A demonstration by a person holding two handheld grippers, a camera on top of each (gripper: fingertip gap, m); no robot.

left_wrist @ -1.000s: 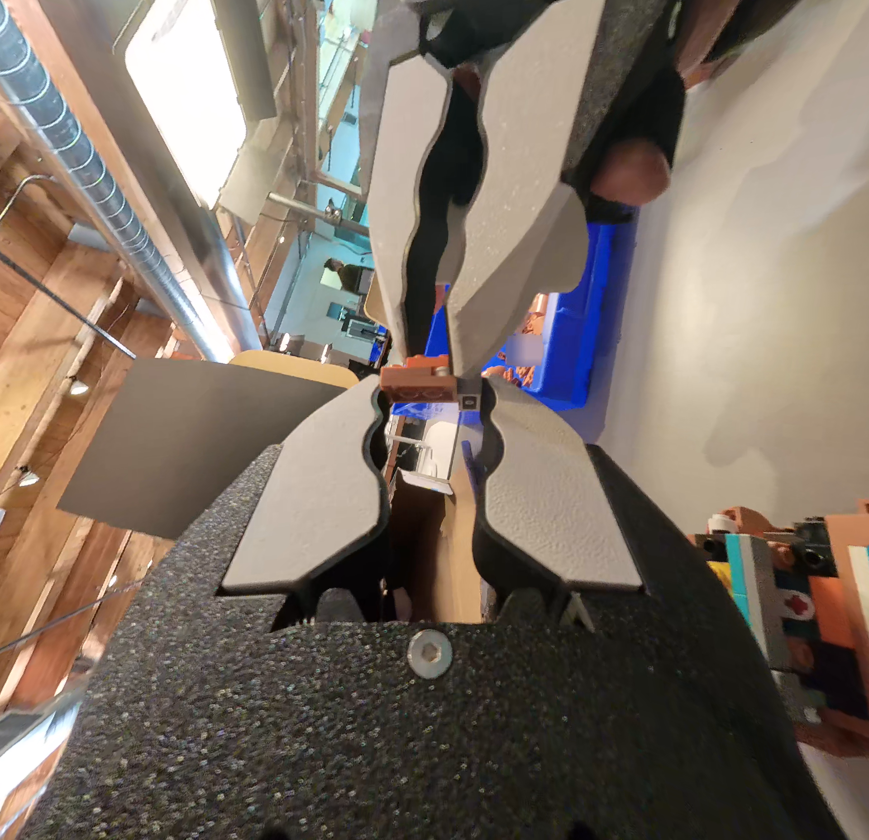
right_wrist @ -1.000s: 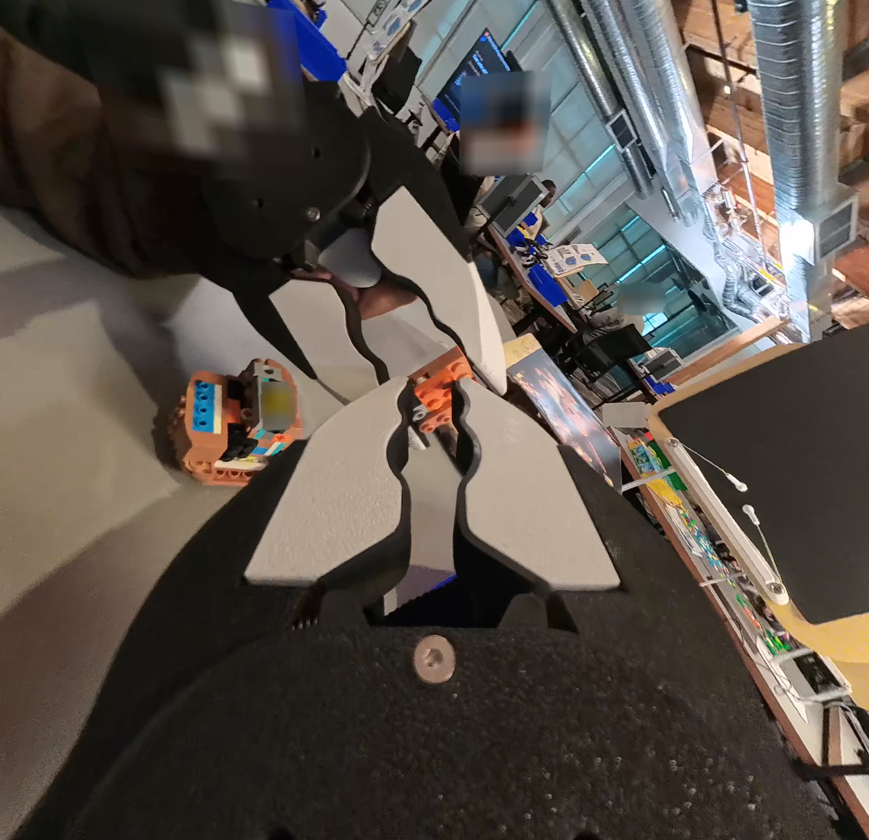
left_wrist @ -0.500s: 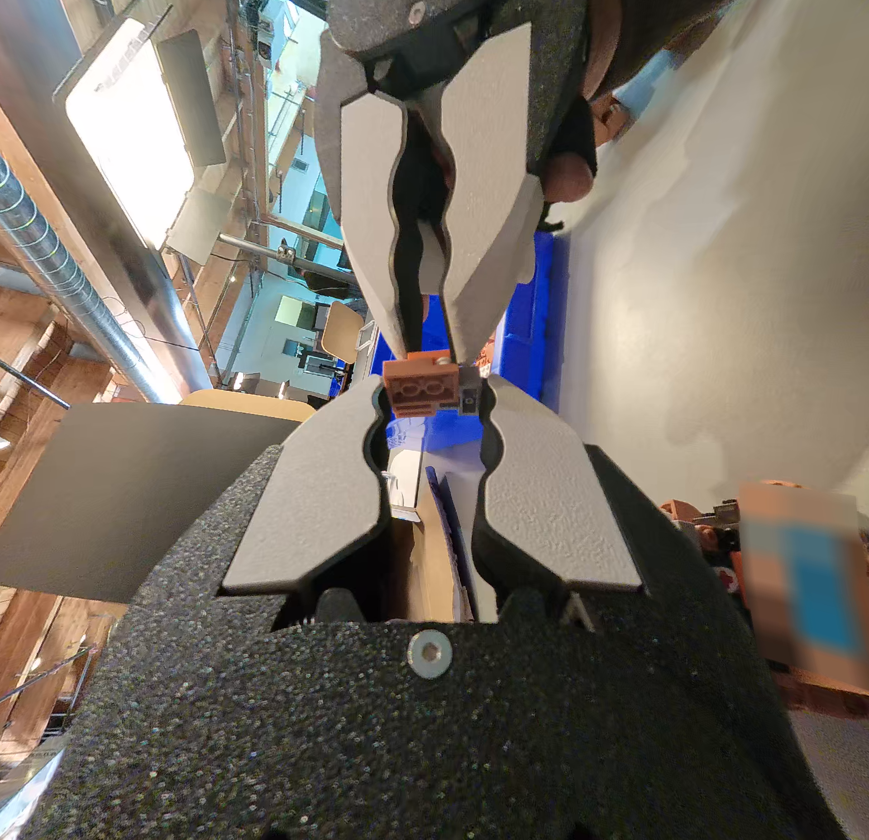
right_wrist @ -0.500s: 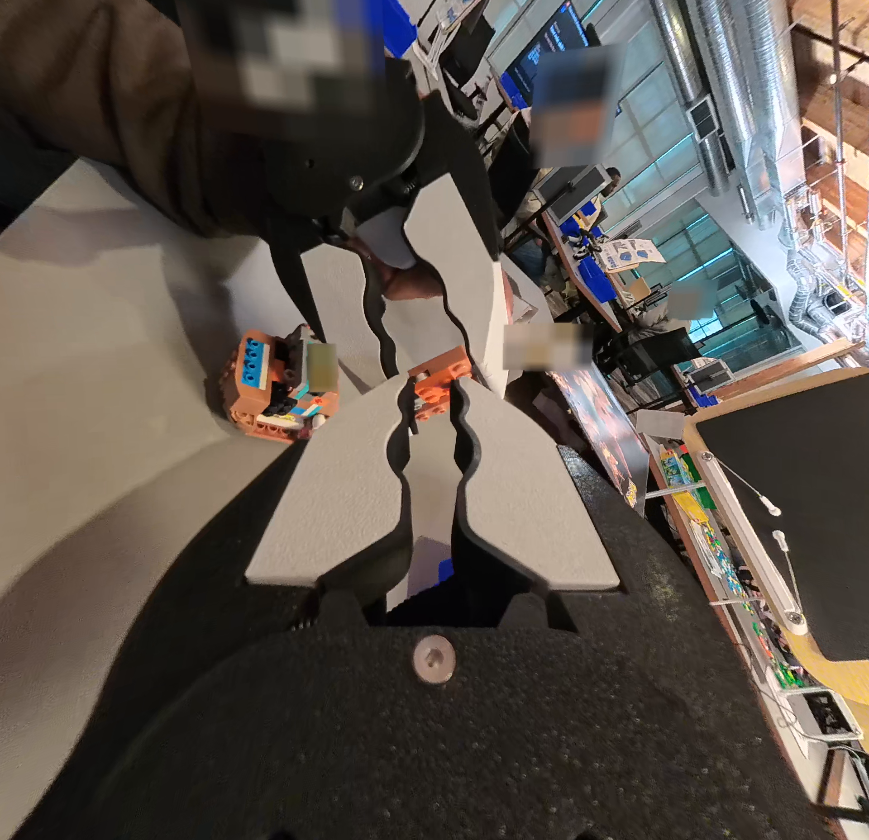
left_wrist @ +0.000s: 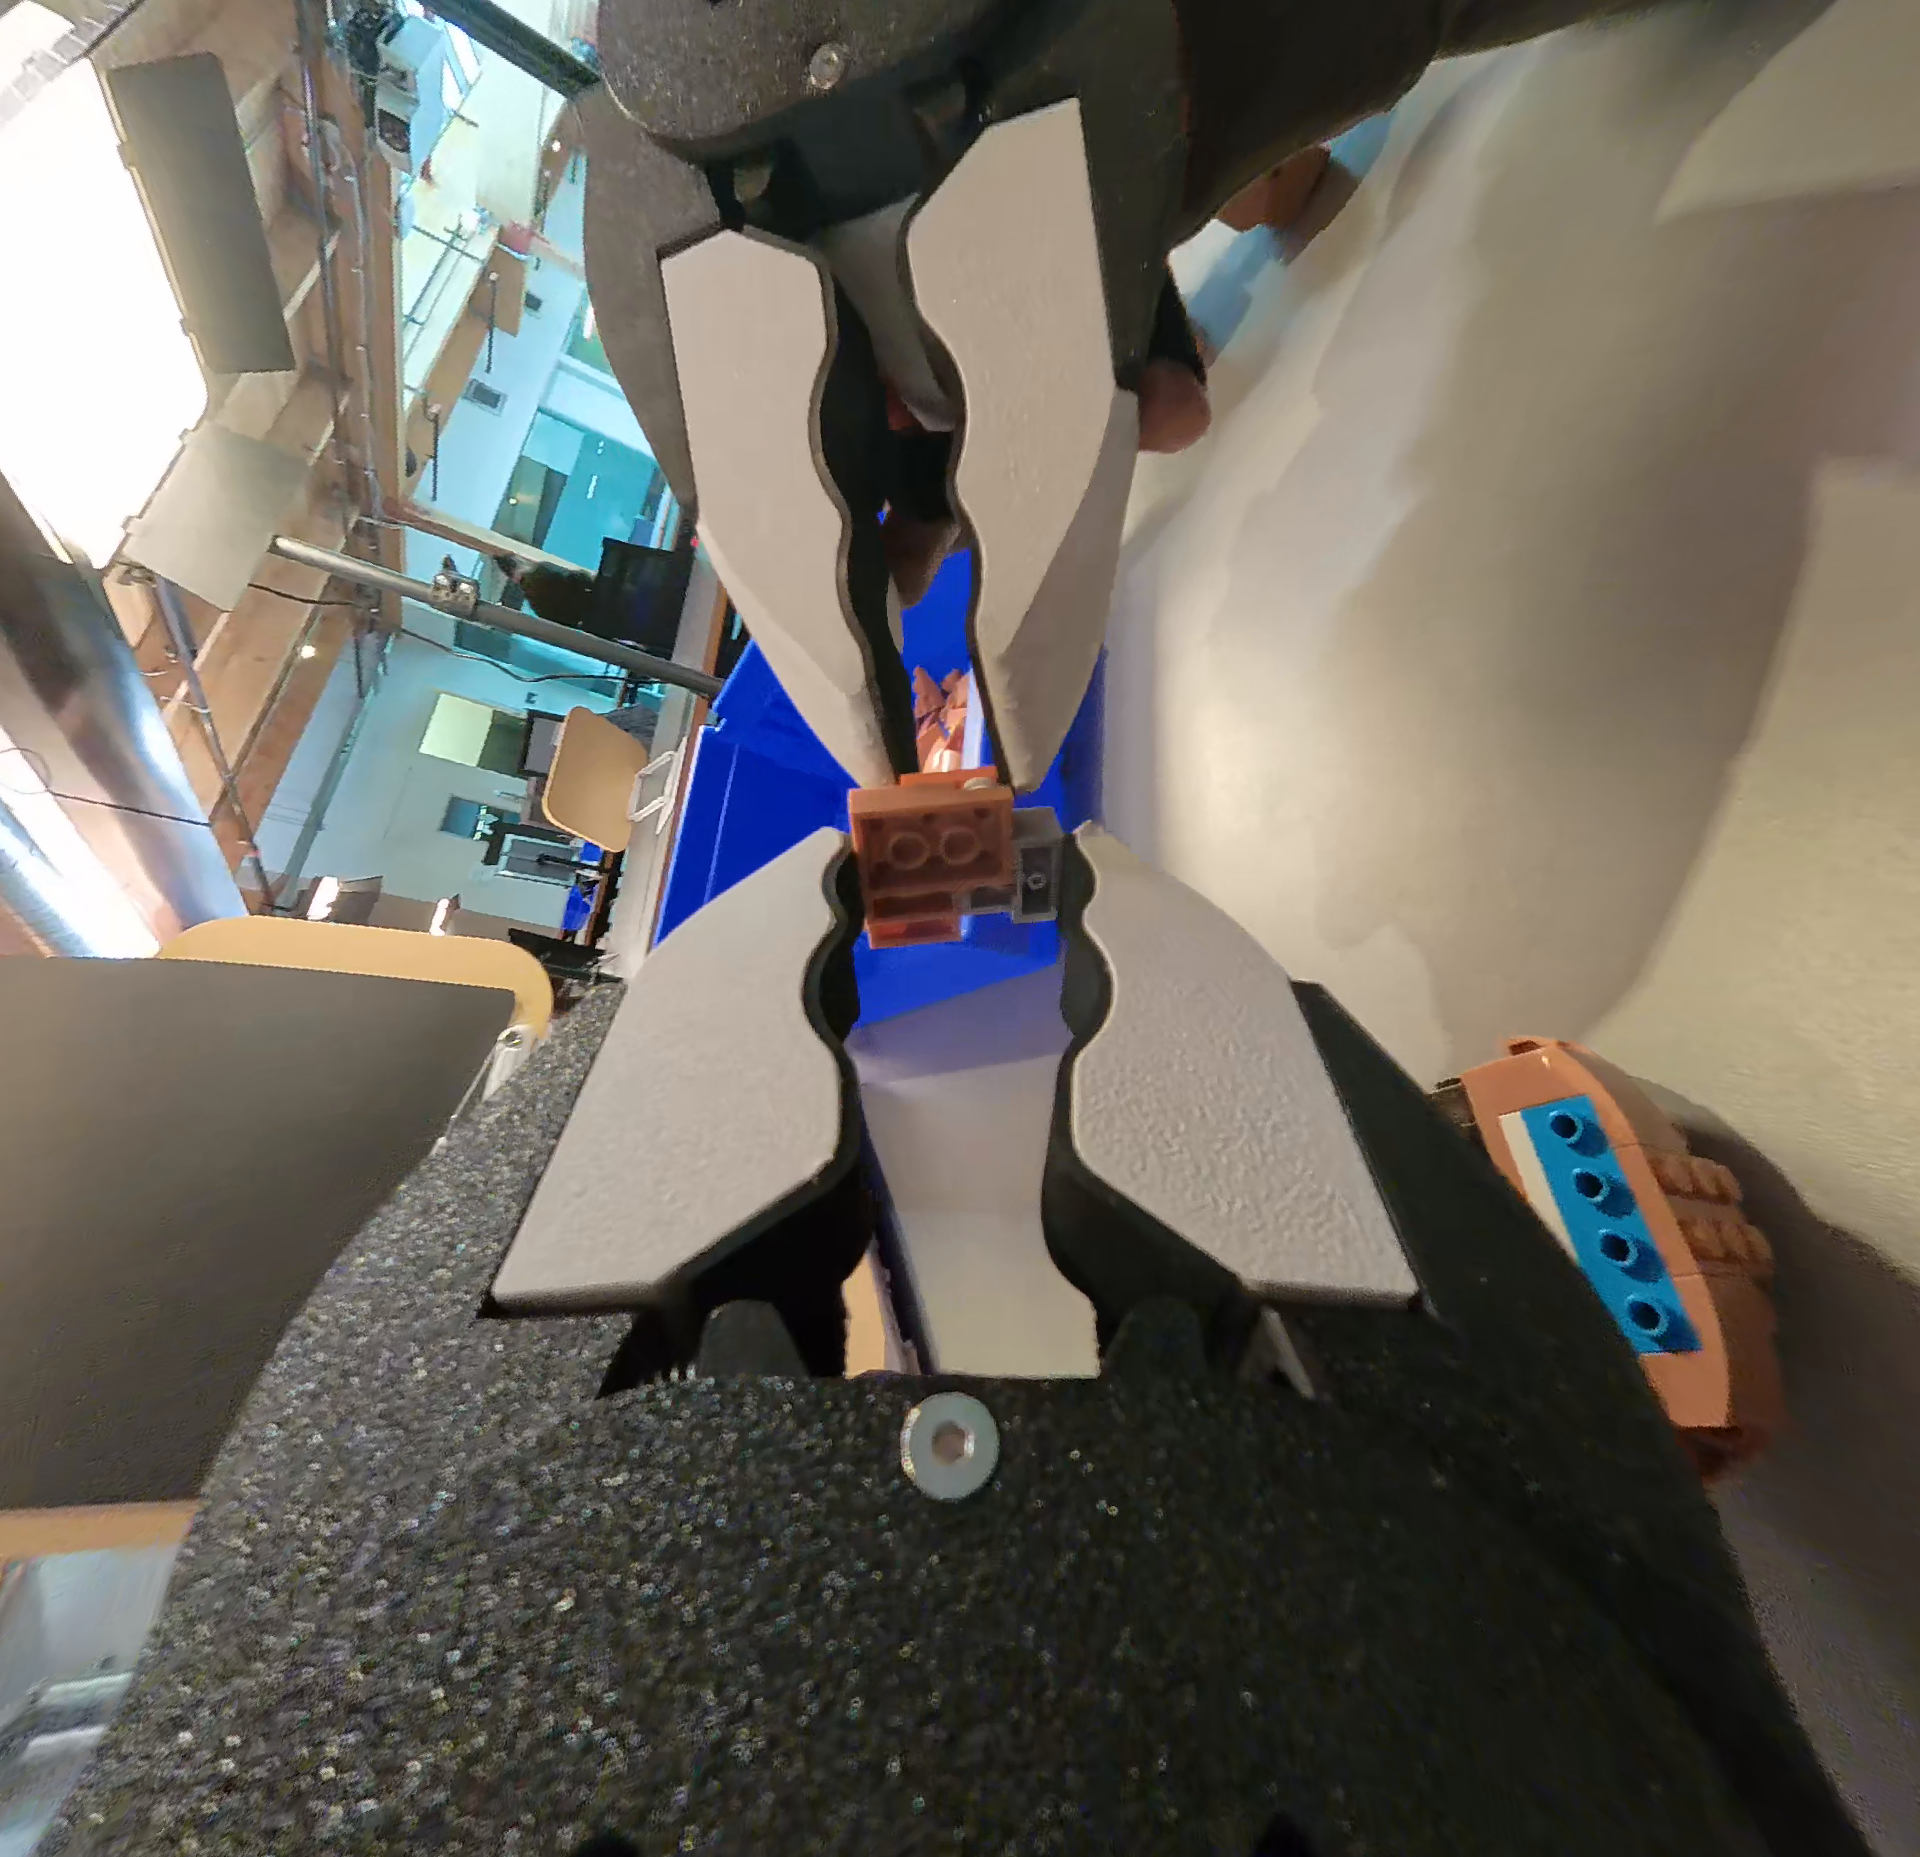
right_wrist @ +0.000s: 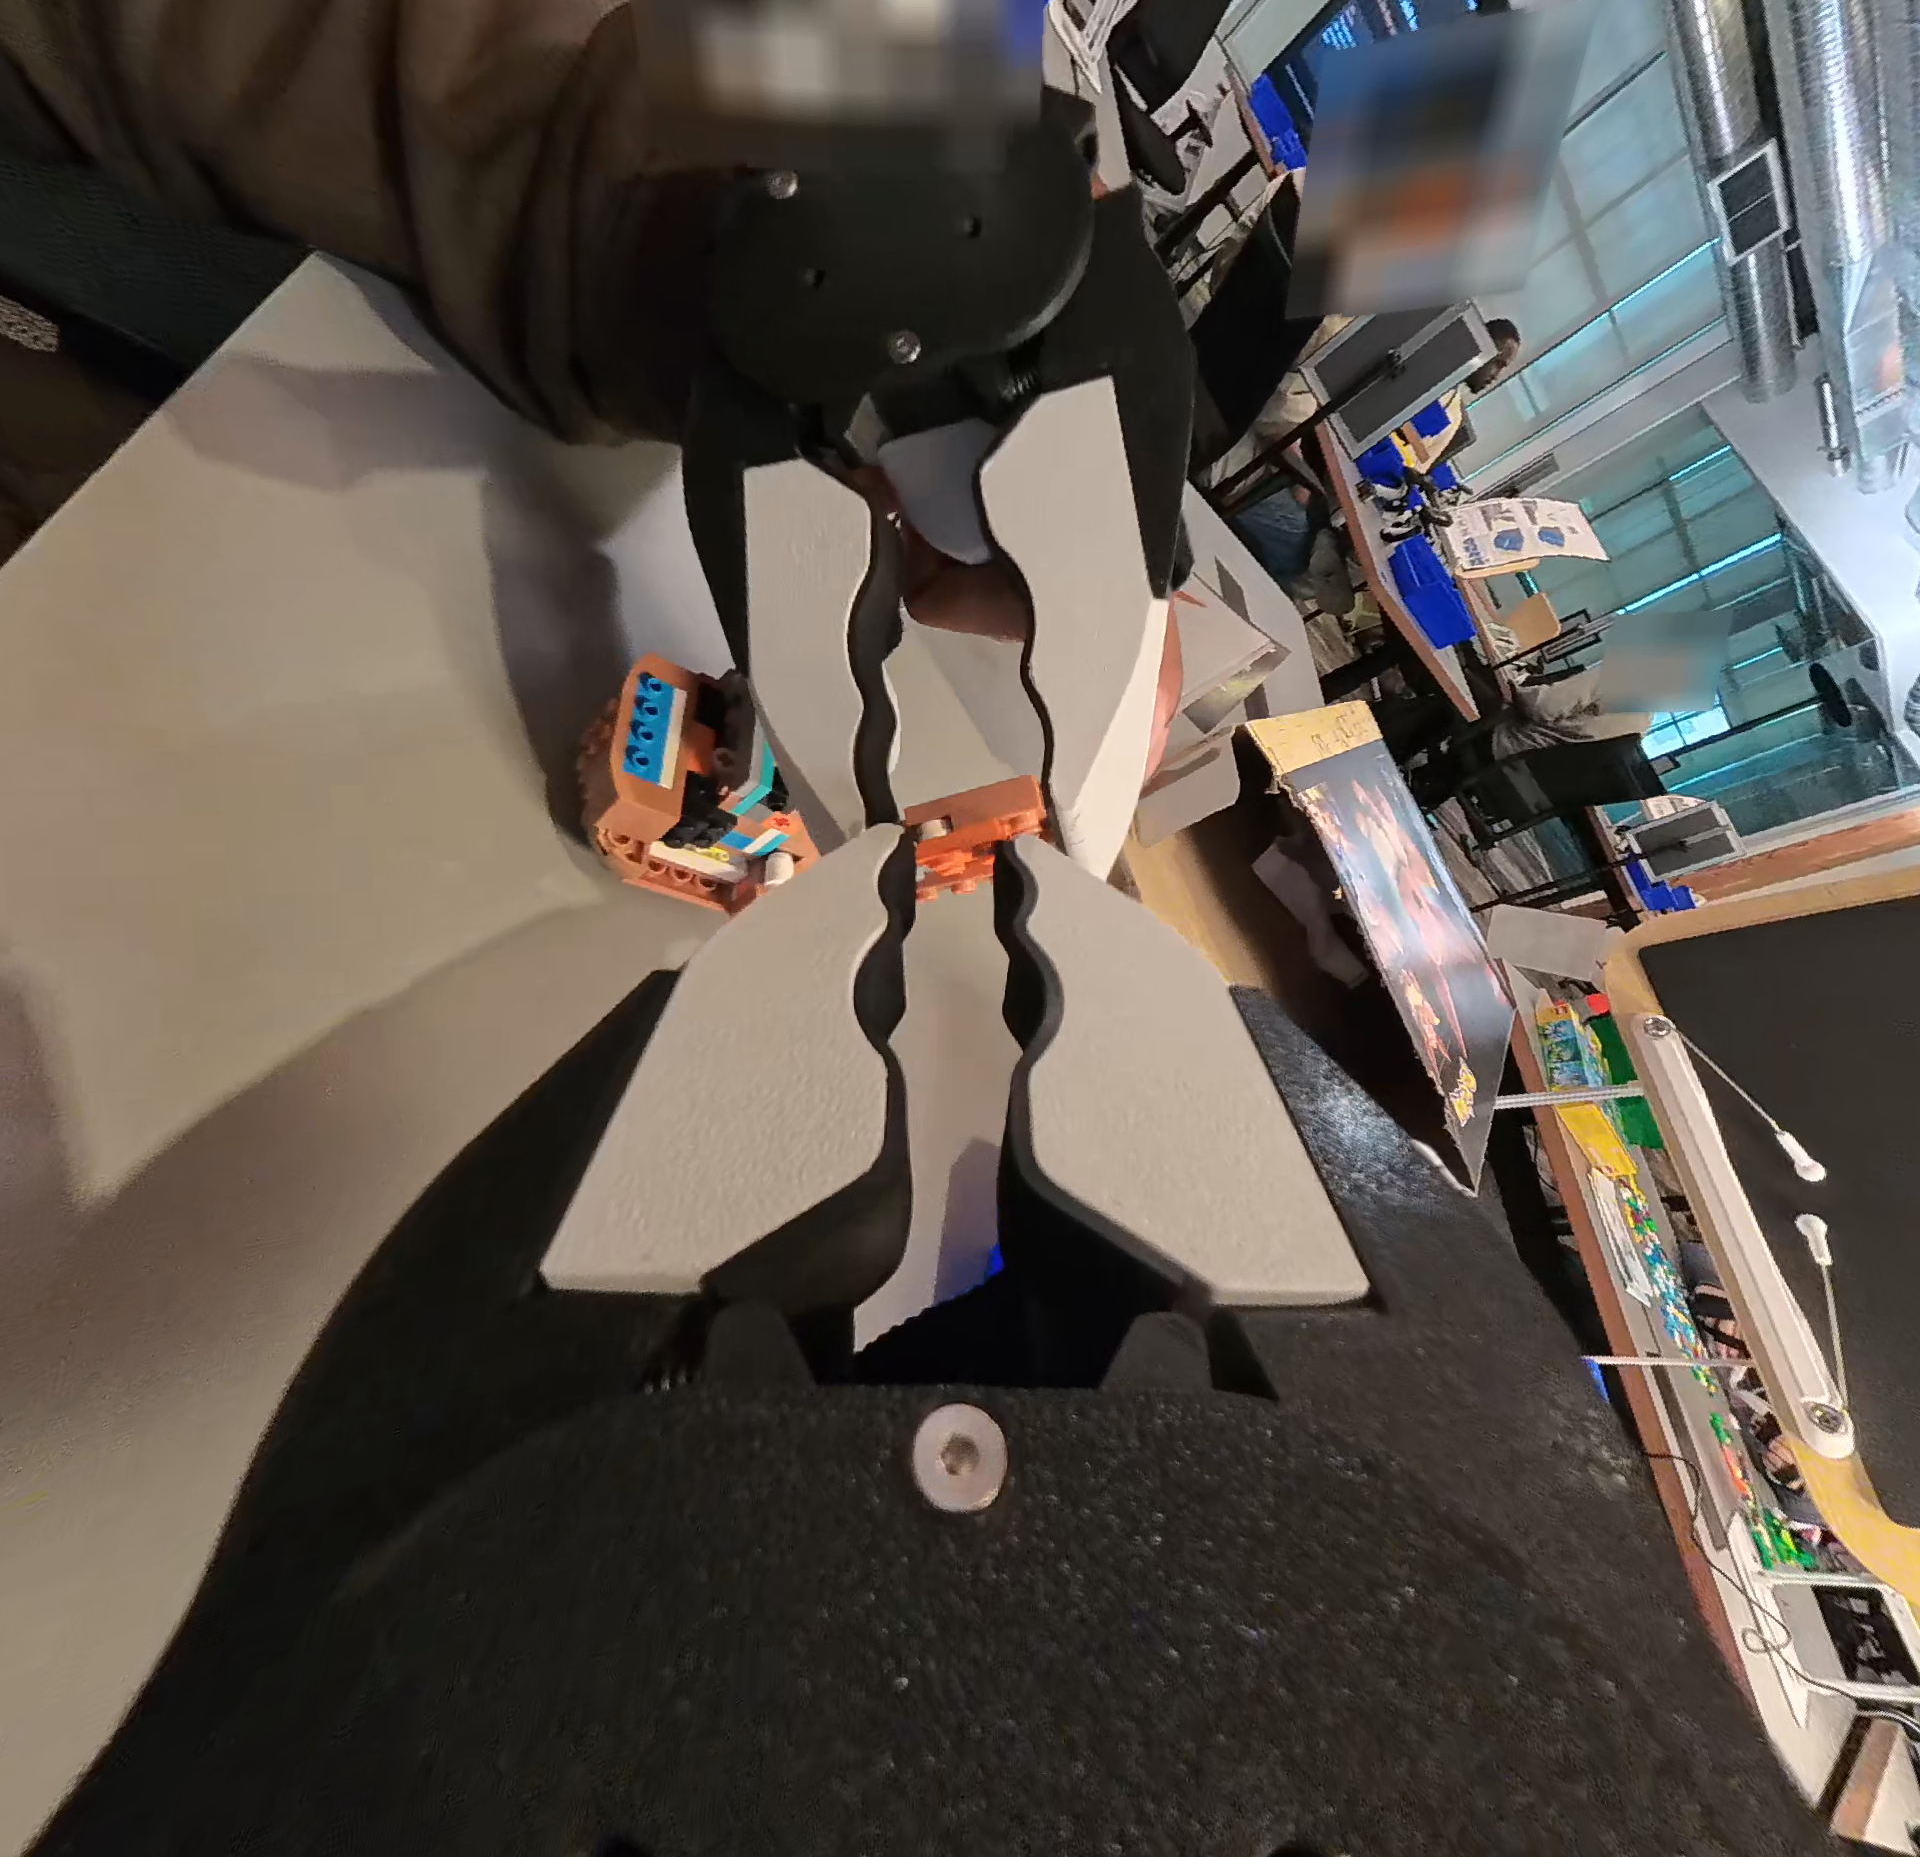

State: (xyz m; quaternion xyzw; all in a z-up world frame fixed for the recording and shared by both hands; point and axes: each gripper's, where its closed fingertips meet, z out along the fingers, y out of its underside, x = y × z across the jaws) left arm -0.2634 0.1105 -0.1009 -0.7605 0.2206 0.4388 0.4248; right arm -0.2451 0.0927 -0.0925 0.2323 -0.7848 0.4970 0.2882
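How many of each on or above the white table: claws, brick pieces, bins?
Claws: 2, left claw, right claw
Small orange brick piece held between both: 1
Built brick model on the white table: 1
Blue bin: 1
Total: 5

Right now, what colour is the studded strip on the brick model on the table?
Bright blue strip; the left wrist view shows it best.

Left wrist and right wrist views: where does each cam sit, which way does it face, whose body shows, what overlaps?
Left wrist view: on the left gripper, facing the right gripper tip to tip; blue bin behind, a fingertip shows.
Right wrist view: on the right gripper, facing the left gripper; brown sleeve shows.
Shared: the small brick piece both pinch, brick model, grey table.
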